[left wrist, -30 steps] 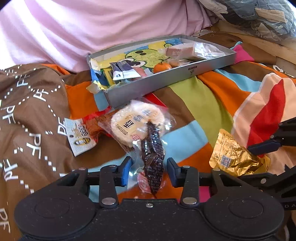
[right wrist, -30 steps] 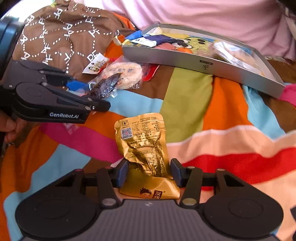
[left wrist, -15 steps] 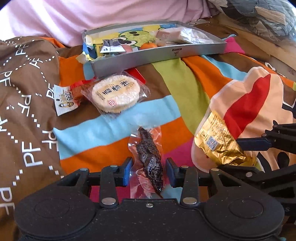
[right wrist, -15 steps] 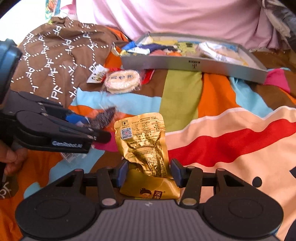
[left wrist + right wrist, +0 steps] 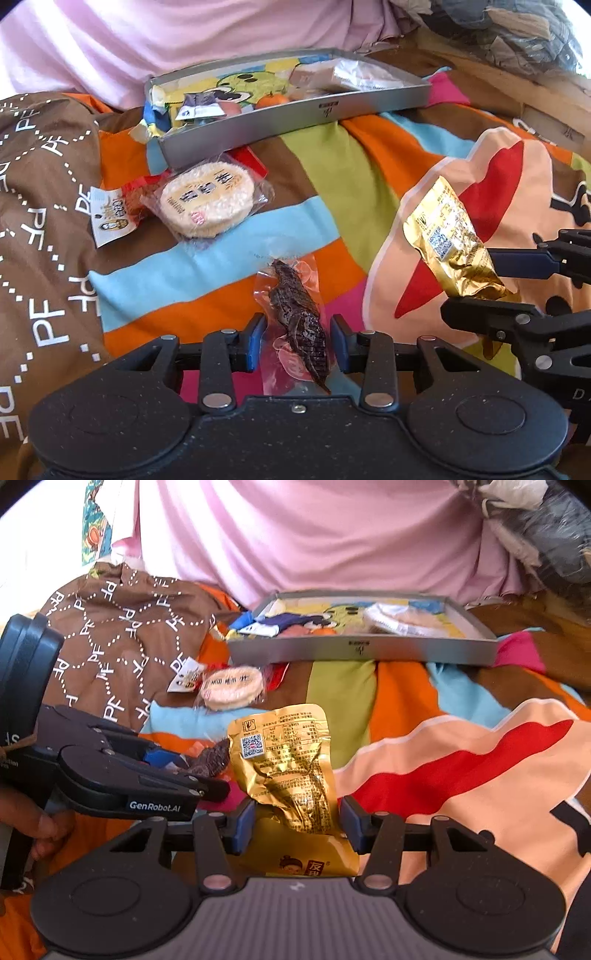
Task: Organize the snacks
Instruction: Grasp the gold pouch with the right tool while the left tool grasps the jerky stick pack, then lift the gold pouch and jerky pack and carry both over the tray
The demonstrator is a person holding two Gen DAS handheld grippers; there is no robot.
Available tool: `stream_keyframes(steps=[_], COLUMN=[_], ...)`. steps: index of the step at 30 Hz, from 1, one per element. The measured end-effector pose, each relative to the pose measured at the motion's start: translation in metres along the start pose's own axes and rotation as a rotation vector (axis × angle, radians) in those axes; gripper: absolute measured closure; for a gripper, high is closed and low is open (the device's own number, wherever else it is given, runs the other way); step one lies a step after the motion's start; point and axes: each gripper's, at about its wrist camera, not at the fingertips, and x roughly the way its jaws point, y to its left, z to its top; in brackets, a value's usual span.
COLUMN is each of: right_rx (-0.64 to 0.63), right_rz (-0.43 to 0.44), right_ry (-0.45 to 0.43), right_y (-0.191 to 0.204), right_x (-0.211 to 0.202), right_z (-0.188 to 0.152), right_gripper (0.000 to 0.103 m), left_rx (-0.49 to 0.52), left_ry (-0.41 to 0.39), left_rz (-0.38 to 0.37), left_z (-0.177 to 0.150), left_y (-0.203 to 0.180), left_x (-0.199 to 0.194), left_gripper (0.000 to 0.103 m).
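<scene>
Snacks spread over a striped, multicoloured quilt [image 5: 332, 177], two of them up off it in the grippers. Left gripper [image 5: 297, 341] pinches a clear vacuum pack of dark dried meat [image 5: 297, 317] between its blue pads, pack sticking forward toward 12 o'clock. Right gripper [image 5: 297, 821] is clamped on a crumpled gold foil packet [image 5: 288, 760], QR code facing the camera; in the left wrist view that same packet shows at 3 o'clock.

Grey metal tray [image 5: 364, 651] sits at 12 o'clock, against a pink cloth [image 5: 314, 531], already carrying a blue wrapper [image 5: 273, 624], a small orange fruit [image 5: 271, 99] and a clear-wrapped pale pack [image 5: 402, 620].

Between the grippers and the tray, toward 11 o'clock, a round rice cracker in clear wrap [image 5: 207, 199] lies on the quilt, just beside a small white-labelled sachet [image 5: 110, 216], with a red wrapper [image 5: 251, 162] tucked under the cracker's far edge, touching the tray's near wall. Brown patterned fabric [image 5: 44, 192] bunches up at 9 o'clock. Bare fingers [image 5: 44, 827] grip the left tool's handle at the right view's 8 o'clock.
</scene>
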Motion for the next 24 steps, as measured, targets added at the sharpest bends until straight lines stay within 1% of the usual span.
stream_keyframes(steps=[4,5,6,8,13,14,15,17,18,21,24], right_rx=[0.006,0.009,0.012,0.015,0.015,0.015,0.016,0.021,0.024,0.036,0.044], right_rz=[-0.005,-0.006,-0.007,-0.007,-0.006,-0.006,-0.006,-0.006,-0.006,-0.011,-0.017], right_ry=[0.003,0.005,0.006,0.006,0.007,0.008,0.008,0.005,0.003,-0.005,-0.010], right_y=[-0.001,-0.002,-0.002,-0.002,-0.002,-0.002,-0.002,-0.003,-0.003,-0.006,-0.008], right_x=[0.001,0.002,0.002,0.003,0.003,0.003,0.003,0.003,0.002,-0.001,-0.003], right_z=[0.000,0.000,0.000,0.000,-0.001,-0.001,-0.001,-0.001,-0.001,0.000,0.000], right_gripper=[0.048,0.048,0.048,0.048,0.048,0.048,0.048,0.048,0.048,0.048,0.048], left_rx=[-0.010,-0.014,-0.018,-0.031,-0.051,-0.054,-0.052,-0.042,-0.031,-0.004,-0.047], left_ry=[-0.016,-0.017,-0.020,-0.033,-0.032,-0.039,-0.046,-0.042,-0.047,-0.029,-0.014], left_rz=[-0.021,-0.025,-0.032,-0.040,-0.053,-0.065,-0.087,-0.137,-0.144,-0.131,-0.120], left_z=[0.001,0.001,0.001,0.002,0.002,0.002,0.003,0.004,0.004,0.003,0.003], left_y=[-0.001,-0.001,0.000,0.001,0.003,0.004,0.004,0.002,-0.001,-0.007,-0.002], left_x=[0.000,0.001,0.001,-0.001,0.000,-0.001,-0.001,0.001,0.003,0.013,0.019], left_gripper=[0.064,0.066,0.073,0.076,0.076,0.077,0.085,0.084,0.084,0.083,0.087])
